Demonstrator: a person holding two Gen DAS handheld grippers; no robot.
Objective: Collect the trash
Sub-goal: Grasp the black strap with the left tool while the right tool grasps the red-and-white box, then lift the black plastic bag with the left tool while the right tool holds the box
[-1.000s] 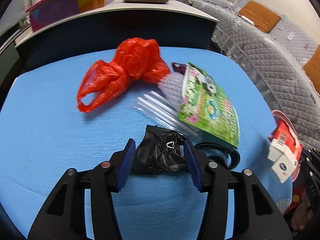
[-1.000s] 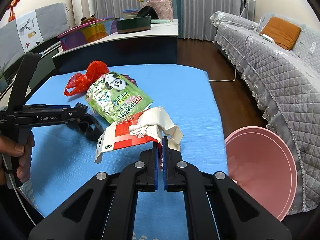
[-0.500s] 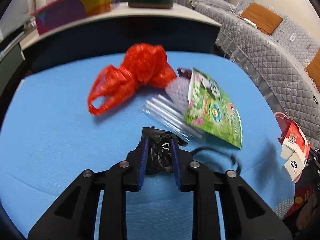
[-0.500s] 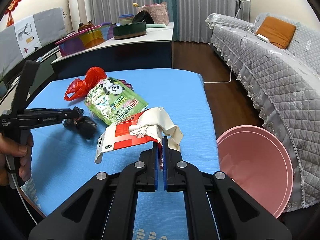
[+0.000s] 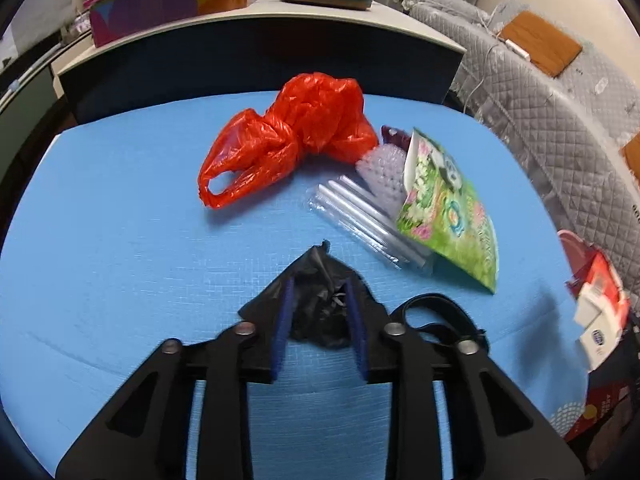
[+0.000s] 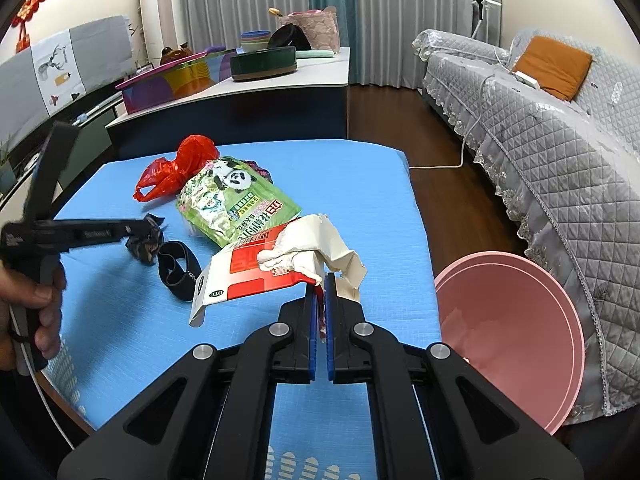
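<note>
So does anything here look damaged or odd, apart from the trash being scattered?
The red and white carton clamped in the right gripper is torn open, with ragged white flaps curling up. A black strap loop lies on the blue table among the wrappers; otherwise nothing stands out.

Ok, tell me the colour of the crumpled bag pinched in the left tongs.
Black. The crumpled bag shows best in the left wrist view, between the blue pads.

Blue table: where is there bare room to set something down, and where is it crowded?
Bare: the blue table left of the red bag, and its right side beyond the panda packet. Crowded: the middle, around the black loop.
</note>
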